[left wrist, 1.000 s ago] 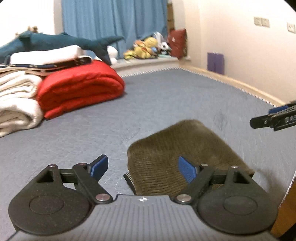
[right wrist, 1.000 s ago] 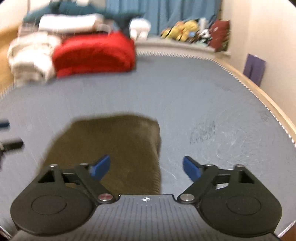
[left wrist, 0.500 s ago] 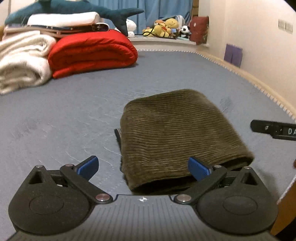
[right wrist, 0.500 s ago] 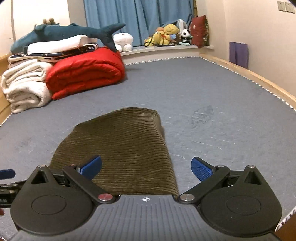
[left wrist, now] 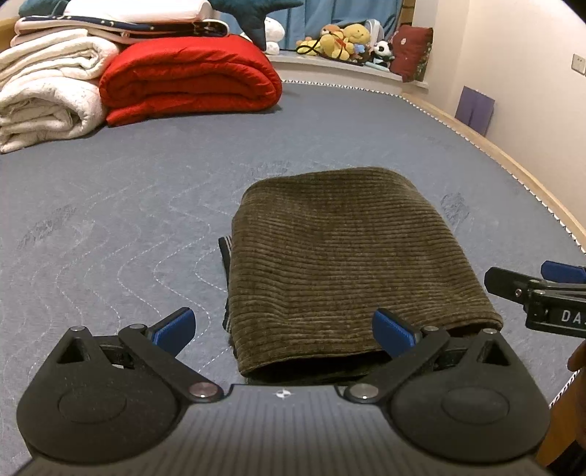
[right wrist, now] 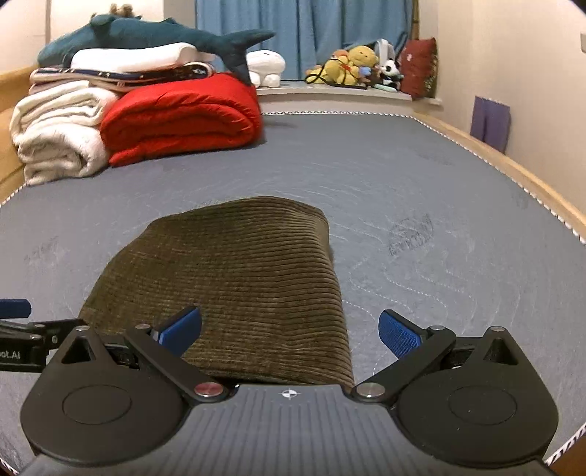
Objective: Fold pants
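The olive-brown corduroy pants (left wrist: 340, 256) lie folded into a compact rectangle on the grey-blue mattress (left wrist: 110, 219); they also show in the right wrist view (right wrist: 234, 278). My left gripper (left wrist: 284, 327) is open and empty, hovering at the fold's near edge toward its left side. My right gripper (right wrist: 291, 327) is open and empty at the fold's near right corner. A dark waistband edge (left wrist: 224, 252) peeks out on the left of the fold. Each gripper shows at the edge of the other's view.
A red rolled quilt (left wrist: 190, 77) and white folded blankets (left wrist: 44, 95) with a plush shark (right wrist: 154, 33) lie at the far left. Plush toys (right wrist: 351, 62) sit on the far ledge. The wooden bed edge (left wrist: 512, 164) and wall run along the right.
Both grippers have pulled back and lifted off the folded pants, staying open. The views have steadied and now look down on the whole fold.
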Demonstrator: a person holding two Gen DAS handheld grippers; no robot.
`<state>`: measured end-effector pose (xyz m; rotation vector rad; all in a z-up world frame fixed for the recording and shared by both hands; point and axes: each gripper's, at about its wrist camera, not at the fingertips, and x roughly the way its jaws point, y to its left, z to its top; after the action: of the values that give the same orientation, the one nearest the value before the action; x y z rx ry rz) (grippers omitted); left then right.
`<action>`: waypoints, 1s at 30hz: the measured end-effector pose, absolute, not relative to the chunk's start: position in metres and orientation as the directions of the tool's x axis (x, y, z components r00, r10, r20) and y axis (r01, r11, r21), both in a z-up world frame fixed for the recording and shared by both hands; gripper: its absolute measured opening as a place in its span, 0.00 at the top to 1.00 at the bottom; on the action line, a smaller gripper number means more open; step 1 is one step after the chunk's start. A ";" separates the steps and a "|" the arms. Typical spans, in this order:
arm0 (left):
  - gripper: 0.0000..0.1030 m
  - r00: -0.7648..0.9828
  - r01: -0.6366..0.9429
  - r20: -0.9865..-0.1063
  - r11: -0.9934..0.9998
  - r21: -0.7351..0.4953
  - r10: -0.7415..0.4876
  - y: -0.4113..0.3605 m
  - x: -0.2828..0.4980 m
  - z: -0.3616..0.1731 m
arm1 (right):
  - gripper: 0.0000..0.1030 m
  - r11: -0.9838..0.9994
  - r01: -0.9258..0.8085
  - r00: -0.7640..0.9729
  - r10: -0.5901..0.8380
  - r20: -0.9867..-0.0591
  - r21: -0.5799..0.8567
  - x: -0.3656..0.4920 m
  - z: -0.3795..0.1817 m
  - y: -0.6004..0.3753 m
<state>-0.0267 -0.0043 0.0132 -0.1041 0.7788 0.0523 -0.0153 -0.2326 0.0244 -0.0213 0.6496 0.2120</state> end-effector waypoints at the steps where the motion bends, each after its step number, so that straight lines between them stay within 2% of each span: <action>1: 0.00 0.708 -0.090 -0.706 0.993 -0.075 0.011 -0.004 -0.026 0.012 | 0.01 0.977 -0.208 0.774 0.196 -0.603 0.050 -0.016 0.025 -0.232; 30: 0.00 0.697 -0.084 -0.717 0.994 -0.074 0.006 -0.009 -0.027 0.008 | 0.01 0.967 -0.252 0.761 0.221 -0.609 0.035 -0.021 0.027 -0.219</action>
<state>-0.0271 -0.0091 0.0076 -0.1036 0.7982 0.0505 -0.0212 -0.2186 0.0273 -0.0500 0.6566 0.2577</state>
